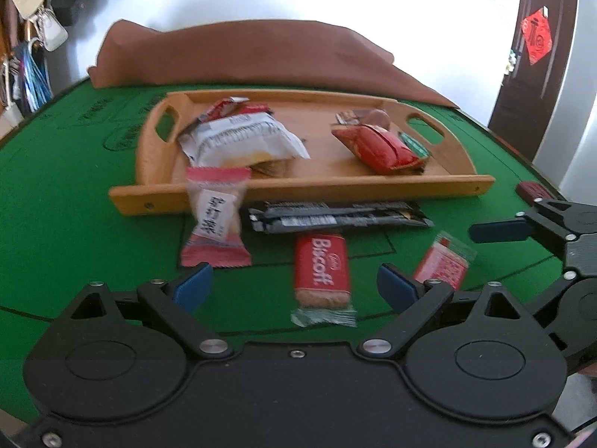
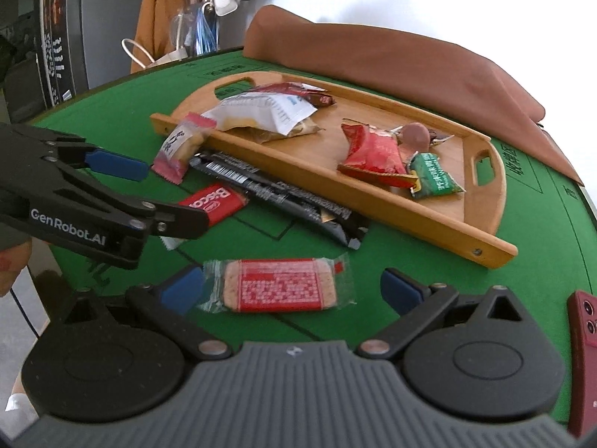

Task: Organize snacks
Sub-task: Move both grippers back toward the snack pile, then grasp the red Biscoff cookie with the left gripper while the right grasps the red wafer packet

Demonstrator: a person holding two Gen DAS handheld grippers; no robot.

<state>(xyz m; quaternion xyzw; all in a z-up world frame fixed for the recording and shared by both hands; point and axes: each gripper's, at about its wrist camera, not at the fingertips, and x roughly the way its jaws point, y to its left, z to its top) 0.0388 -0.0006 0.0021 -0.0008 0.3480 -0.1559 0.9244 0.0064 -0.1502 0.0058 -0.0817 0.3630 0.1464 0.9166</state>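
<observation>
A wooden tray (image 1: 447, 182) (image 2: 373, 201) on the green table holds a white packet (image 1: 238, 138) (image 2: 261, 112), a red packet (image 1: 380, 145) (image 2: 373, 153) and a green packet (image 2: 434, 181). In front of it lie a pink candy packet (image 1: 214, 220) (image 2: 179, 145) leaning on the tray's front wall, a black bar (image 1: 335, 216) (image 2: 276, 194), a red Biscoff biscuit (image 1: 322, 272) (image 2: 212, 201) and a red-printed cracker packet (image 1: 444, 265) (image 2: 276, 285). My left gripper (image 1: 294, 287) is open around the Biscoff. My right gripper (image 2: 293, 287) is open around the cracker packet.
A brown cloth (image 1: 242, 56) (image 2: 410, 67) lies behind the tray. A dark red phone (image 2: 584, 366) (image 1: 531, 190) lies at the table's right edge. Bags (image 1: 33, 18) hang at the far left; a dark door (image 1: 533, 59) stands at the right.
</observation>
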